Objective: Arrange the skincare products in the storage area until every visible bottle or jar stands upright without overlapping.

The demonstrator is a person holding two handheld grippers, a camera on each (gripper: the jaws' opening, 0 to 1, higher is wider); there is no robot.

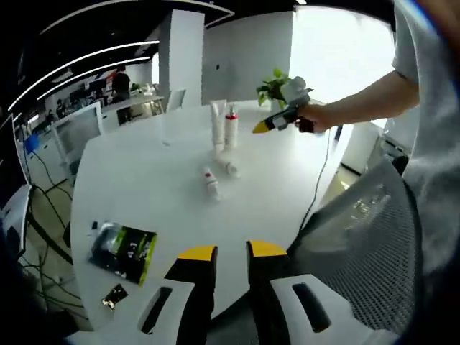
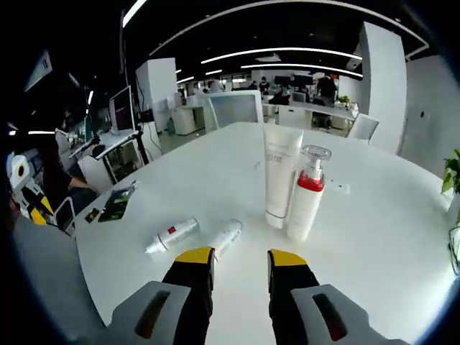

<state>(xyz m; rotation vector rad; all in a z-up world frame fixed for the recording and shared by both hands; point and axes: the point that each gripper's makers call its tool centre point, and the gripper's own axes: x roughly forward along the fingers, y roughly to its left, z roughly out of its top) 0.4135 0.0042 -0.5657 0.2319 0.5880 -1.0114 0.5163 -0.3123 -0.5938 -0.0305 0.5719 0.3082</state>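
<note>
Right gripper view: right gripper (image 2: 232, 260), jaws apart and empty, faces an upright tube (image 2: 282, 175), pump bottle (image 2: 307, 192) and two fallen bottles (image 2: 224, 238); left gripper (image 1: 231, 253) likewise parted.

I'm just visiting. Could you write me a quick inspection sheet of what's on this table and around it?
Surface: white round table.
Job's things: white tube and pump bottle upright, side by side; two small bottles lying flat.
Clutter: green-black packet, small foil packet.
Grippers: left gripper open, empty; right gripper open, empty, near the lying bottles.
Cables: cable over the table's edge.
Surroundings: mesh chair, potted plant, office desks.
</note>
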